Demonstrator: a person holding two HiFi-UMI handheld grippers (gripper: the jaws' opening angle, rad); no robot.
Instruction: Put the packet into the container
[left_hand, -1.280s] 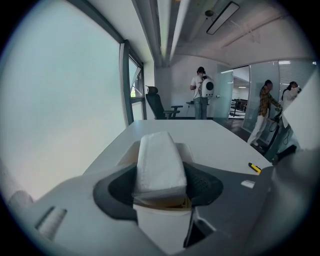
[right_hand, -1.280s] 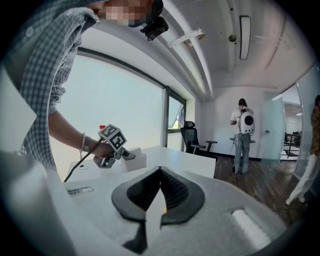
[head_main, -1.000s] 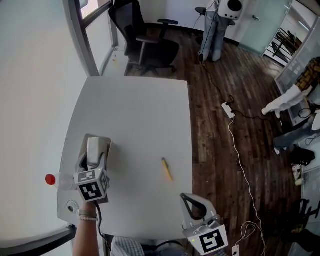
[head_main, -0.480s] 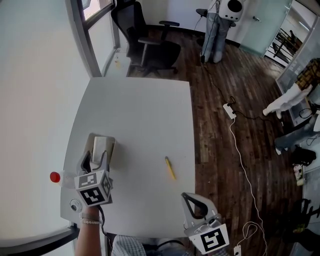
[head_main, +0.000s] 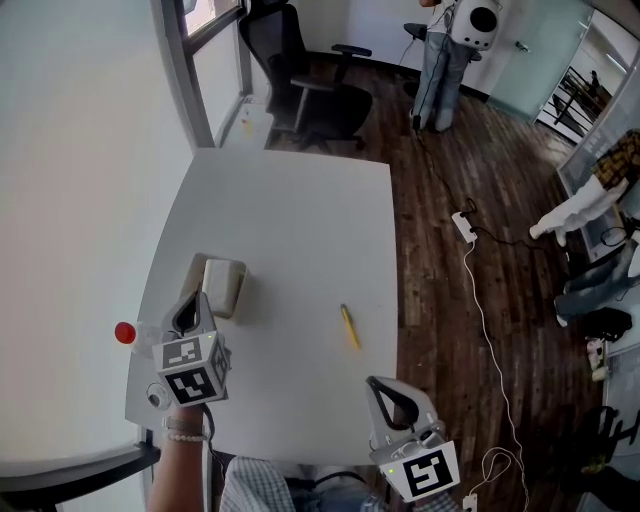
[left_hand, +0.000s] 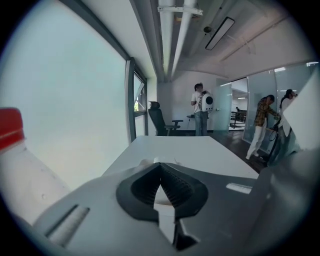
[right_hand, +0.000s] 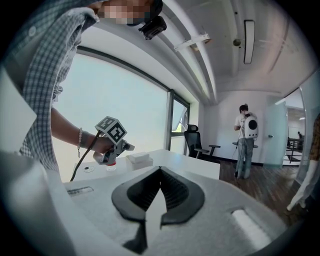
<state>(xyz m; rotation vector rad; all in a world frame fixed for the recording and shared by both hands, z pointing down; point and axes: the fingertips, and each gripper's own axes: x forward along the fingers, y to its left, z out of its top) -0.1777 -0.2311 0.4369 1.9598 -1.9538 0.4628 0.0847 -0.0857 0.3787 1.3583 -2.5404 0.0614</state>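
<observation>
- Since a second ago the left gripper (head_main: 192, 308) has drawn back off the container (head_main: 198, 272) toward the person and risen a little. Its jaws have just been closing and now meet tip to tip with nothing between them.
- At the left edge of the table (head_main: 290, 220) a clear bottle (head_main: 138, 337) with a red cap stands upright, just beside the left gripper.
- The container, a shallow tan tray, sits on the table just beyond the left gripper's tips and apart from them.
- The packet (head_main: 223, 284), a white block, lies inside the container and fills most of it. Neither gripper touches it.
- Further right a yellow pen (head_main: 349, 326) lies flat on the bare tabletop, well apart from the container and near the table's right edge.
- The right gripper (head_main: 377, 388) hovers over the near right corner of the table, where it was a second ago. Its jaws are pressed together and empty, and they point up the table.
- Right of the table, on the dark wood floor (head_main: 440, 300), lies a white power strip (head_main: 463, 225) with a white cable trailing toward the near side.
- Beyond the table's far end stands a black office chair (head_main: 315, 90). To its right a person (head_main: 445, 60) stands with a round white pack on the back.
</observation>
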